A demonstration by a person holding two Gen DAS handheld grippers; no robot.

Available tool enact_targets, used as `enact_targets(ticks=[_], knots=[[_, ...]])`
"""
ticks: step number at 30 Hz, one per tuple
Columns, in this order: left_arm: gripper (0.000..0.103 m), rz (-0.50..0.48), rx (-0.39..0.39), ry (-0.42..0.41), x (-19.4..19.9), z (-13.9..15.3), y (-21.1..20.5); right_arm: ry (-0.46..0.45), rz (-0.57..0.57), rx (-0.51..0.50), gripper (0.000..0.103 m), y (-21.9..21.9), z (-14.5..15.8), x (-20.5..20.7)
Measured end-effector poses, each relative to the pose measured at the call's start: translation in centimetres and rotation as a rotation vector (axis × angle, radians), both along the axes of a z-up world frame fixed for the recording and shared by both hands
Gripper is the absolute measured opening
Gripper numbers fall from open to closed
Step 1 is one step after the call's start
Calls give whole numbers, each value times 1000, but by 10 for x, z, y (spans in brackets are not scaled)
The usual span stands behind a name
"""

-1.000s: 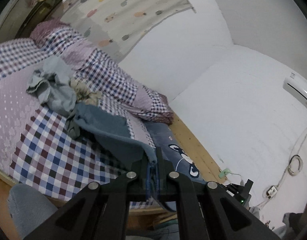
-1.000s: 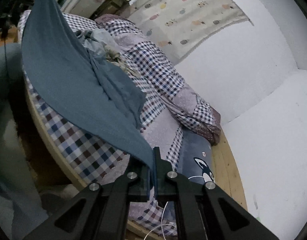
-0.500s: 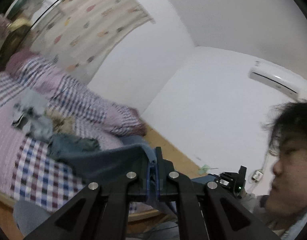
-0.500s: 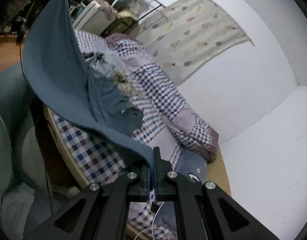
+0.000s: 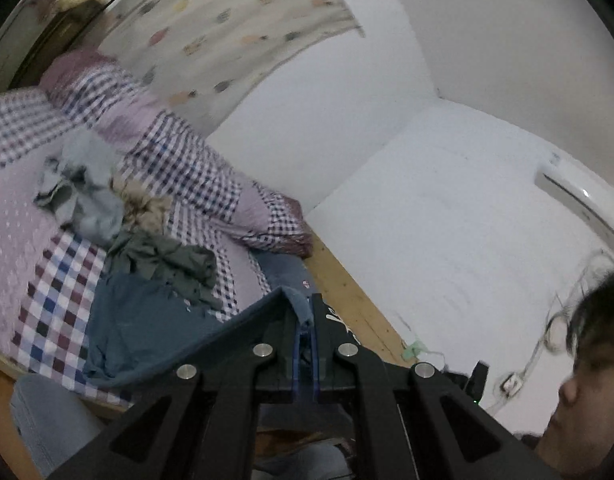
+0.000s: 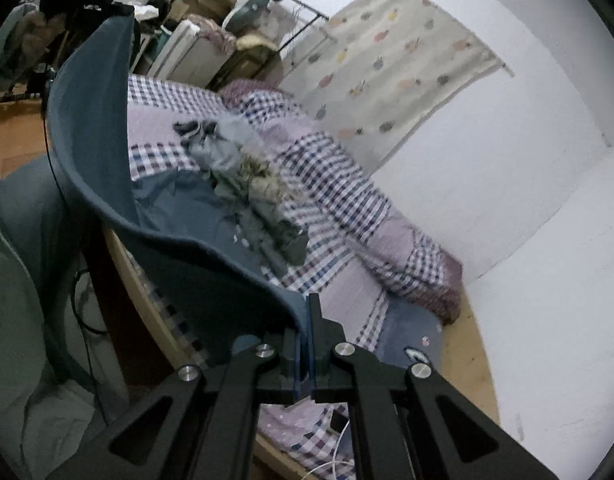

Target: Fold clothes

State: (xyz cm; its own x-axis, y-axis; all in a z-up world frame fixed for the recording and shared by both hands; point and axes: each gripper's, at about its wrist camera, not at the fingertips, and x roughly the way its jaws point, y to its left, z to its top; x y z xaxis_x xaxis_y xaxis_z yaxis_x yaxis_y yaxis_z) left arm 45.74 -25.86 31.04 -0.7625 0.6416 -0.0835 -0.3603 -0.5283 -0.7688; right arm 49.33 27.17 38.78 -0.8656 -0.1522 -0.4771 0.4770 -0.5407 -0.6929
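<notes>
While both my jaws pinch the blue garment by its top edge, its length hangs down toward the bed.

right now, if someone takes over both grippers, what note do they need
Left gripper: shut on one edge of the blue garment.
Right gripper: shut on another edge of it, which sags in a curve between the two.
Its far part lies on the checked bed; the crumpled clothes pile sits behind, untouched.
Done: garment picked up and spread.
Left: lay it flat, fold it, then the pile.
</notes>
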Motion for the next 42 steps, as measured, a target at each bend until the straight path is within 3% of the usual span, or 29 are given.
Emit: enact_targets(ticks=[4, 13, 21, 28, 34, 39, 42], knots=[[2, 20, -24, -82, -43, -8, 0, -35, -44, -5, 0, 12, -17, -36], [2, 22, -165, -248, -171, -37, 27, -142, -122, -6, 0, 30, -62, -150], [2, 84, -242, -394, -291, -84, 36, -242, -169, -22, 0, 36, -115, -272], [2, 167, -324, -567, -399, -153, 33, -357, -220, -23, 0, 25, -175, -380], [3, 203, -417, -686, -460, -208, 37, -489, -268, -8, 0, 17, -234, -466], [3, 235, -421, -740, -484, -240, 30, -597, -303, -12, 0, 13, -277, -523], [3, 227, -422, -778, -494, -257, 28, -659, -331, -69, 3, 15, -293, -548]])
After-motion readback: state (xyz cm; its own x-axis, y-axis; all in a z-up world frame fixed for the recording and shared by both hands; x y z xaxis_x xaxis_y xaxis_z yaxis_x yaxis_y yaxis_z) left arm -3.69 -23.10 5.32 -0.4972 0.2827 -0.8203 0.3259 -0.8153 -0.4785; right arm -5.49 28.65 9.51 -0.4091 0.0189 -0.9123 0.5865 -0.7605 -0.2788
